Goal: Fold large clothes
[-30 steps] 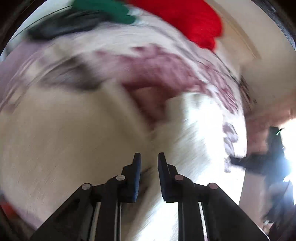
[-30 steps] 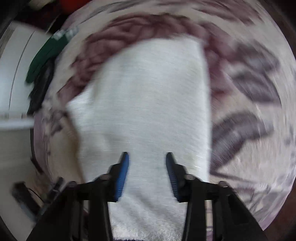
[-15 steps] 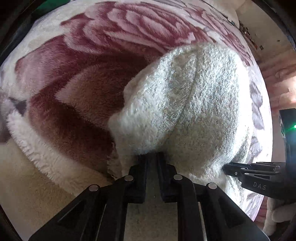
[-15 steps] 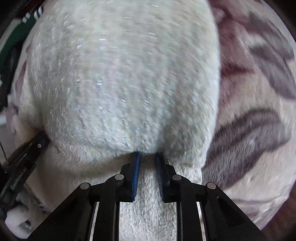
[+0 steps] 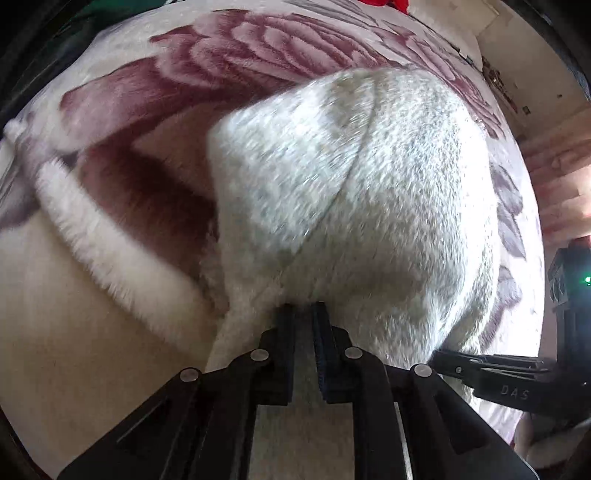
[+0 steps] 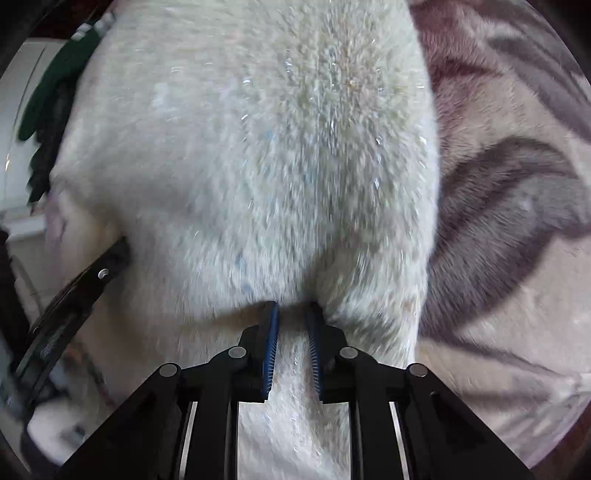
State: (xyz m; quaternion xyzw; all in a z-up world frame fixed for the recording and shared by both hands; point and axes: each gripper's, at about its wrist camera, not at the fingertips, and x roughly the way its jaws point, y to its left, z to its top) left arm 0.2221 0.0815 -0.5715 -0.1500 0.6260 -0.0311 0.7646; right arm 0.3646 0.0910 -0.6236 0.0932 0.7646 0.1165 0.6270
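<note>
A fluffy white garment lies bunched on a flowered blanket; in the right wrist view the same white garment fills most of the picture. My left gripper is shut on a fold of its near edge, the cloth pinched between the pads. My right gripper also has the near edge between its blue pads; its jaws are still closing and press on the cloth. The right gripper shows at the lower right of the left wrist view, and the left gripper at the lower left of the right wrist view.
The blanket with maroon and grey flowers covers the bed. A dark green garment lies at the far left edge. Something red lies at the bed's far end. A cream floor or sheet shows left of the blanket's fringe.
Both grippers have come down onto the white garment and closed on its near edge. The cloth now bulges up in front of them, larger in both views.
</note>
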